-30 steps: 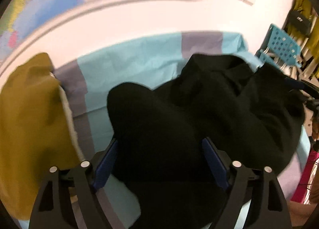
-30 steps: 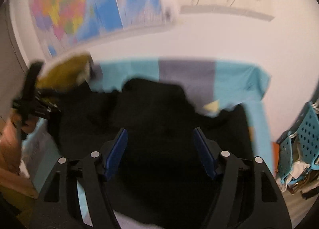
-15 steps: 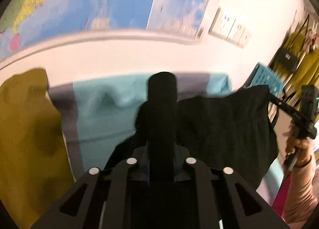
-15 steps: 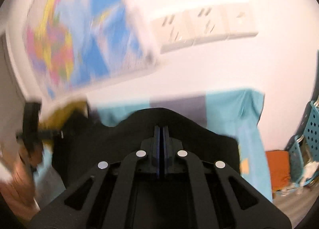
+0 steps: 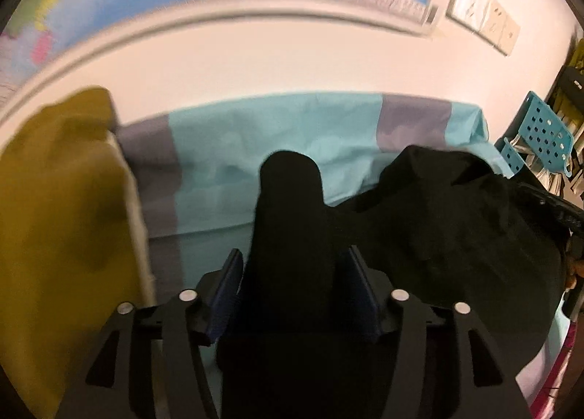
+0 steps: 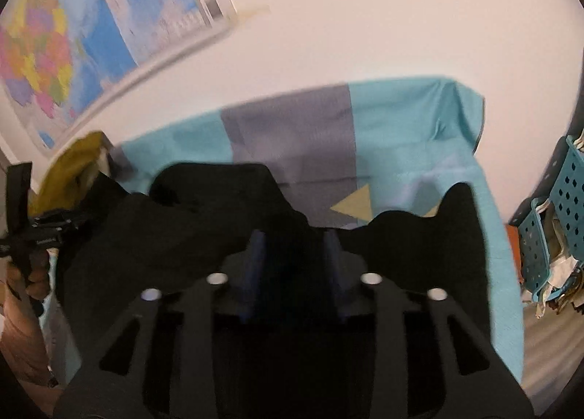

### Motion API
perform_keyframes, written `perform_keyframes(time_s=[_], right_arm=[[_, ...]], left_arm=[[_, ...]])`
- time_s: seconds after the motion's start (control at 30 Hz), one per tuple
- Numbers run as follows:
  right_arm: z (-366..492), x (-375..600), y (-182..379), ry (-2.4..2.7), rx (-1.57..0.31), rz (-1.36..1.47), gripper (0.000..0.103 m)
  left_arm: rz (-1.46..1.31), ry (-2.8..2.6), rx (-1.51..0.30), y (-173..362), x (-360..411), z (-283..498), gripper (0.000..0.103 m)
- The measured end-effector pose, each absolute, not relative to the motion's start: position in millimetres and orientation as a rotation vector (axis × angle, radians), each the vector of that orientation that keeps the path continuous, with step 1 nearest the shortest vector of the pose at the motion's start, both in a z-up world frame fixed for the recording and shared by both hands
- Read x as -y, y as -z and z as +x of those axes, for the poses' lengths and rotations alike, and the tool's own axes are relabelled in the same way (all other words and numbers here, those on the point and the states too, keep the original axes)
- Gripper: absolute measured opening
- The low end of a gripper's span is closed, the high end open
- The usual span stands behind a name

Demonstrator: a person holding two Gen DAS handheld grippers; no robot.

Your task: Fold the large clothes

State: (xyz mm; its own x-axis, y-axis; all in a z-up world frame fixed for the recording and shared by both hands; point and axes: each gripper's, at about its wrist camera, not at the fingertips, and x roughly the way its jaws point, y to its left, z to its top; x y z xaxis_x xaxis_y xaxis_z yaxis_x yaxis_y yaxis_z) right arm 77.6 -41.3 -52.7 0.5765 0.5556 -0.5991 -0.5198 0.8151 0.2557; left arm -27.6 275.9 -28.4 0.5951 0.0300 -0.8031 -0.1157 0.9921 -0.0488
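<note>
A large black garment (image 5: 456, 229) lies bunched on the teal and grey table cover (image 5: 255, 134). One thick fold of it stands up between the blue pads of my left gripper (image 5: 294, 254), whose jaws are opening. In the right wrist view the same black garment (image 6: 182, 222) spreads over the cover (image 6: 401, 119). A ridge of it lies between the pads of my right gripper (image 6: 294, 236), whose jaws are opening as well. The garment hides both grippers' lower pads. The left gripper's body (image 6: 29, 233) shows at the far left edge of that view, held by a hand (image 6: 22, 309).
A mustard-yellow garment (image 5: 54, 200) is heaped at the table's left end, also seen as a yellow heap (image 6: 73, 163). Blue perforated baskets (image 6: 569, 192) stand past the table's right end. The white wall with maps (image 6: 73, 35) runs close behind the table.
Half a second ago both grippers were shut on the black garment and held it raised. Now both pairs of jaws have parted and the garment has sunk back onto the cover.
</note>
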Motion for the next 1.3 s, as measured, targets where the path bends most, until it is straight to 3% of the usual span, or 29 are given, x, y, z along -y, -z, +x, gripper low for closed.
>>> perform_keyframes(time_s=[0.03,0.1,0.6,0.7,0.8,1.17,1.3], right_arm=[[68,44,48,-0.636,-0.692,0.049,0.059],[49,48,40,-0.666,-0.649,0.041,0.062],[7,38,62,-0.738,-0.659,0.037,0.063],[19,39,75,-0.733,-0.695,0.063,0.061],[29,38,85,-0.700,-0.710,0.075,0.050],[-3,80,47,-0.706,-0.581,0.122,0.058],[17,96,64,-0.593,-0.656,0.099,0.057]], left_arm=[[-0.089,-0.090,-0.915,27,-272,-32,0.058],[-0.057,-0.113,-0.872,19,-269,-49,0.065],[0.066,-0.114,-0.840,27,-227,-88,0.066],[0.041,-0.127,-0.870,39,-232,-83,0.066],[-0.021,-0.130,-0.905,53,-243,-75,0.068],[-0.125,-0.124,-0.867,38,-257,-86,0.067],[-0.119,-0.110,-0.859,35,-257,-94,0.067]])
